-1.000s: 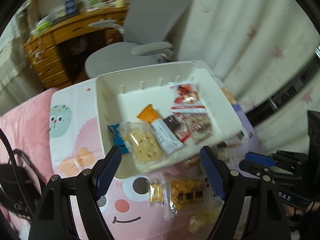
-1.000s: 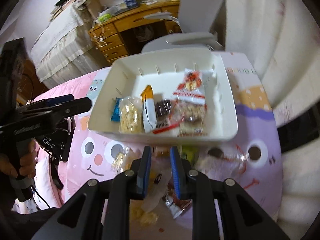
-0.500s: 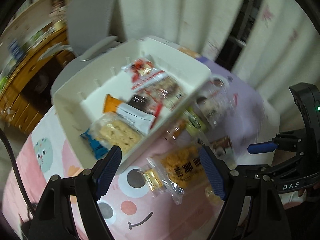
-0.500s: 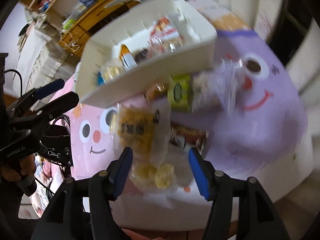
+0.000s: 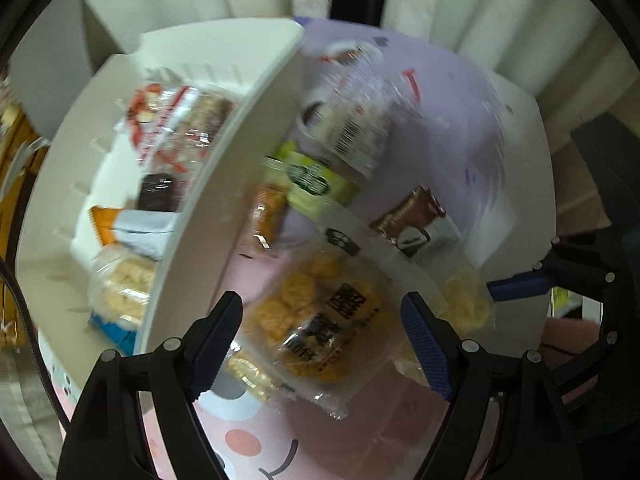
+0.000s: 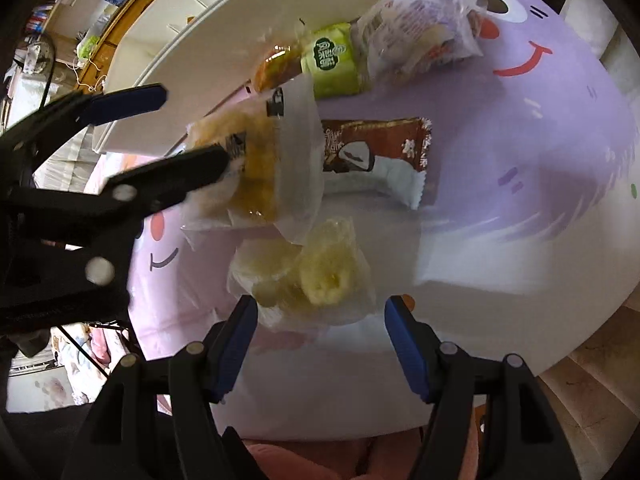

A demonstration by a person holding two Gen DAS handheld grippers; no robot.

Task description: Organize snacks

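Observation:
A white bin [image 5: 224,184] holds several snack packs. Loose snacks lie on the table beside it: an orange cracker bag [image 5: 320,320], a pale yellow pack [image 6: 316,276], a brown bar [image 6: 376,156], a green pack [image 6: 332,60] and a clear bag [image 6: 420,28]. My left gripper [image 5: 320,340] is open with its jaws either side of the orange cracker bag [image 6: 256,160]. My right gripper [image 6: 320,340] is open just short of the pale yellow pack [image 5: 466,300].
The table [image 6: 520,140] has a pink and purple cartoon-face cover and a rounded edge at the right and front. A wooden desk [image 6: 116,40] stands behind the bin. Curtains [image 5: 460,8] hang at the back.
Both grippers have come down close to the loose snacks. The right gripper went from nearly shut to wide open. The left gripper now straddles the orange cracker bag.

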